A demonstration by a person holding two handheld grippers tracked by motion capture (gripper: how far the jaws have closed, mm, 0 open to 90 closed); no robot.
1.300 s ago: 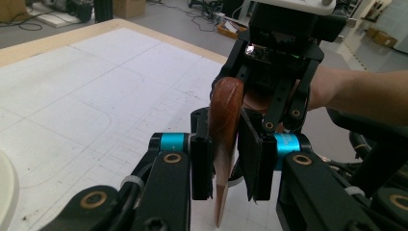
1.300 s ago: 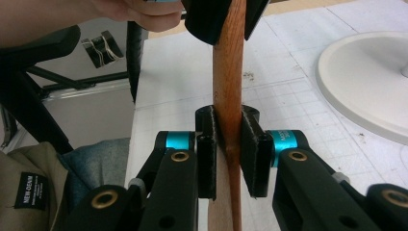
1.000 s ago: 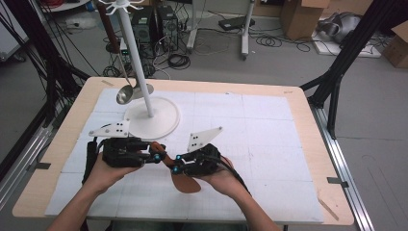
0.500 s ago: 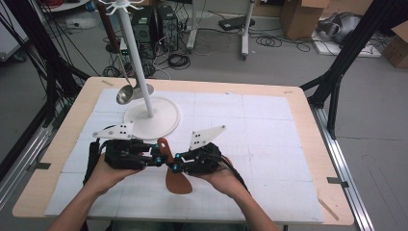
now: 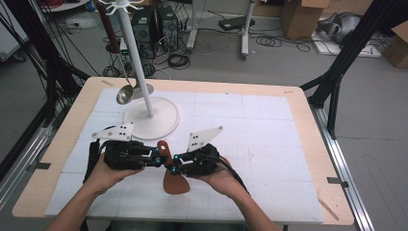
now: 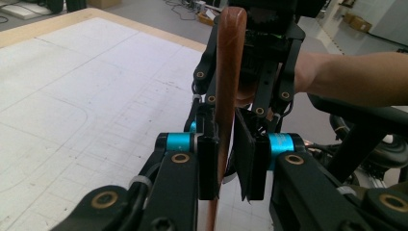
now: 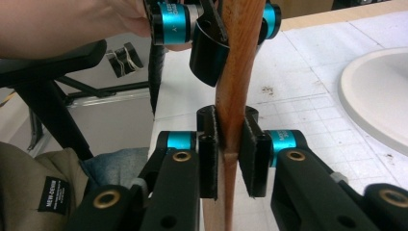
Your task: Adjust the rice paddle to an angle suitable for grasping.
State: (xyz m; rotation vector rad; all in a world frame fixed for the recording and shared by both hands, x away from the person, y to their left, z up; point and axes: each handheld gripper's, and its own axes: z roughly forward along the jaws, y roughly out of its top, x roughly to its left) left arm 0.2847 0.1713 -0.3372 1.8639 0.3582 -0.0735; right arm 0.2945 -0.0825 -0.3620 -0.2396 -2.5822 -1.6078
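Brown wood, flat and paddle-shaped: the wooden spatula (image 5: 171, 168) you hold sits between both grippers, above the near middle of the table (image 5: 308, 144). Its long axis runs from the near edge toward the far edge, broad blade toward you, narrow handle end pointing away at the white round-based rack stand (image 5: 151, 118). Your right gripper (image 5: 179, 163) has its jaws pressed on the handle from both sides. Your left gripper (image 5: 155, 157) has its jaws narrow around the handle, one pad against the wood, a slim gap at the other. A white gridded mat (image 5: 250, 130) covers the pale wooden table. A steel ladle (image 5: 126, 91) hangs beside the stand near the far left corner. Beyond lie grey floor, cables and cardboard boxes (image 5: 300, 17).
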